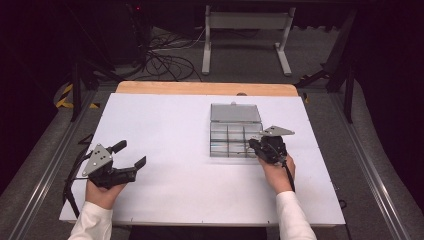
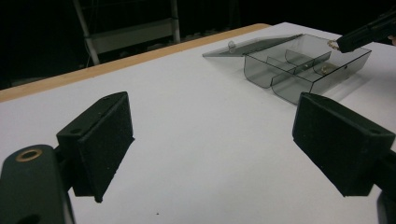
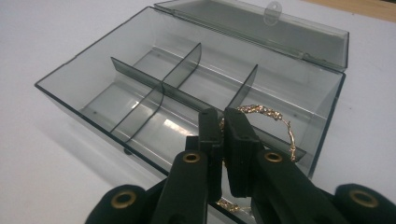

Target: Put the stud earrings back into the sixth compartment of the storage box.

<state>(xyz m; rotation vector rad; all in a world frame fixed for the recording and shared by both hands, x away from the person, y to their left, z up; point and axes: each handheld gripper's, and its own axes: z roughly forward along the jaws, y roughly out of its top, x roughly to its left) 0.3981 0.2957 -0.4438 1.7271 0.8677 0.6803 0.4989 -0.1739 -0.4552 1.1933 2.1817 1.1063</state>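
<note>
a: start with the gold chain. where is it?

b: pinched between the jaws of our right gripper, which are closed on it. a loop of it arcs up and to the right of the jaws, and a bit more hangs below them near the front wall of the box. it sits over the near right compartment of the smoky clear box, right at the front edge.

a: so which way does it go from here?

b: we judge it turns on one thing: the chain hangs just above that near right compartment, so the way in is down and a little forward. the loop's long axis runs roughly along the front wall, between the short divider and the right end wall, so it should fit without turning.

a: and the lid?

b: folded open behind the box, flat on the worktop, out of the way.

a: our other hand?

b: our left gripper rests well apart, at the near left of the worktop, jaws spread wide and holding nothing. the right one is plainly the nearer, already at the box.
</note>
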